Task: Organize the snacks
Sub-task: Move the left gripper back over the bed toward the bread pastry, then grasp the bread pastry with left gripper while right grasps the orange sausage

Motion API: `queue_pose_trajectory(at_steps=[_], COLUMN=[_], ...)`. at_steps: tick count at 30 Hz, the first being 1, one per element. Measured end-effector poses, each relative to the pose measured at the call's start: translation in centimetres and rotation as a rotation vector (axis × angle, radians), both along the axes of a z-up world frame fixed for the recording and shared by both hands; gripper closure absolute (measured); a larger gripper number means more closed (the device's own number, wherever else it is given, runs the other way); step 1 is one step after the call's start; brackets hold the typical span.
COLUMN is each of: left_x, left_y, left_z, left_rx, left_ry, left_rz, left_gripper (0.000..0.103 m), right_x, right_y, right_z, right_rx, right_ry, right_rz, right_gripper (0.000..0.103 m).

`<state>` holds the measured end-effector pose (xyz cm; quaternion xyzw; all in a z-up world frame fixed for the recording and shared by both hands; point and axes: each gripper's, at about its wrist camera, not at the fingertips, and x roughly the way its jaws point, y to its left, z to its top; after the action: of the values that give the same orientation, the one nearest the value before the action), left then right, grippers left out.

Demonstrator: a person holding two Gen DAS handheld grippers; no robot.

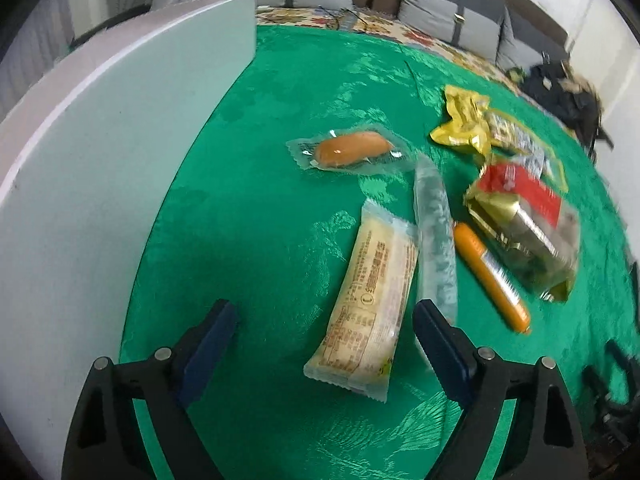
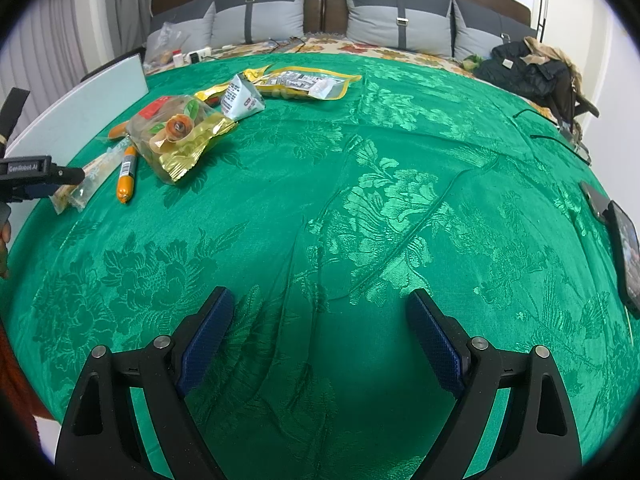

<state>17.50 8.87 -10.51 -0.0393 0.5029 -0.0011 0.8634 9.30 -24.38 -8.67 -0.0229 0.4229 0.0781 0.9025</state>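
Snacks lie on a green cloth point(image 1: 260, 128). In the left wrist view, a pale yellow wrapped bar point(image 1: 370, 300) lies between the tips of my open left gripper point(image 1: 324, 316), apart from both. Beside it are a clear long packet point(image 1: 436, 236), an orange sausage stick point(image 1: 492, 276), a sealed sausage point(image 1: 352, 148), a gold and red bag point(image 1: 528, 228) and a yellow pouch point(image 1: 464, 124). My right gripper point(image 2: 320, 312) is open and empty over bare cloth. The snack pile point(image 2: 180, 132) is far to its upper left. The left gripper's body shows at the right wrist view's left edge point(image 2: 36, 172).
A white board or box point(image 1: 120, 152) stands along the left of the cloth. A phone point(image 2: 626, 256) lies at the right edge. Dark clothes point(image 2: 532, 68) and grey pillows point(image 2: 400, 20) sit at the back of the bed.
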Motion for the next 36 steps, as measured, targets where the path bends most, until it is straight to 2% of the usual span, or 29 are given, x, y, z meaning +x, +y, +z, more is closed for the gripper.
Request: queue_pose_trajectory(at_steps=[4,7,9,11,17,23,25,26,27,28,31,32,34,36], left_x=[0.1,-0.4,-0.6,-0.7,-2.2,-4.9,-5.5,-5.6,-5.5,-5.4,-5.2,-5.2,-5.1,-5.0], left_y=[-1.2,-1.6,-1.8,-1.8,-1.8,-1.4,-1.3,-1.3,-1.5,-1.7,-2.6,-2.9,-3.0,-3.0], left_z=[-0.3,0.0,0.3,0.5,0.7,0.7,0.6,0.6,0.5,0.4,0.1,0.1,0.2,0.3], left_rx=[0.079,0.098,0.099,0.109,0.081,0.024,0.028,0.029,0.030,0.036,0.101,0.106,0.097,0.101], left_ry=[0.004,-0.012,-0.024,-0.027,0.004,0.017,-0.001,-0.008,-0.009,-0.005,-0.014,-0.023,-0.034,-0.042], left_rz=[-0.054,-0.093,-0.111,-0.118,-0.119,-0.068,-0.050,-0.049,-0.058,-0.068,-0.098,-0.109,-0.115,-0.127], left_gripper=[0.017,0.036,0.067,0.075,0.077,0.077,0.073,0.062,0.045,0.039,0.037,0.039,0.051,0.077], right_x=[0.0,0.0,0.0,0.0,0.0,0.0,-0.1,0.0,0.0,0.0,-0.1,-0.1,-0.1,-0.1], right_y=[0.0,0.0,0.0,0.0,0.0,0.0,0.0,0.1,0.1,0.1,0.1,0.1,0.0,0.1], right_z=[0.0,0.0,0.0,0.0,0.0,0.1,0.1,0.1,0.1,0.1,0.1,0.1,0.1,0.1], right_rx=[0.000,0.000,0.000,-0.001,0.000,0.000,-0.001,-0.001,0.000,0.000,0.000,0.000,0.000,0.000], right_ry=[0.000,-0.001,-0.001,-0.001,-0.003,-0.008,-0.010,-0.011,-0.012,-0.012,-0.013,-0.013,-0.013,-0.013], right_rz=[0.001,0.001,0.000,0.001,0.001,0.000,-0.001,-0.002,-0.002,-0.002,-0.002,-0.002,-0.001,-0.001], right_gripper=[0.012,0.012,0.012,0.012,0.012,0.012,0.012,0.012,0.012,0.012,0.012,0.012,0.012,0.012])
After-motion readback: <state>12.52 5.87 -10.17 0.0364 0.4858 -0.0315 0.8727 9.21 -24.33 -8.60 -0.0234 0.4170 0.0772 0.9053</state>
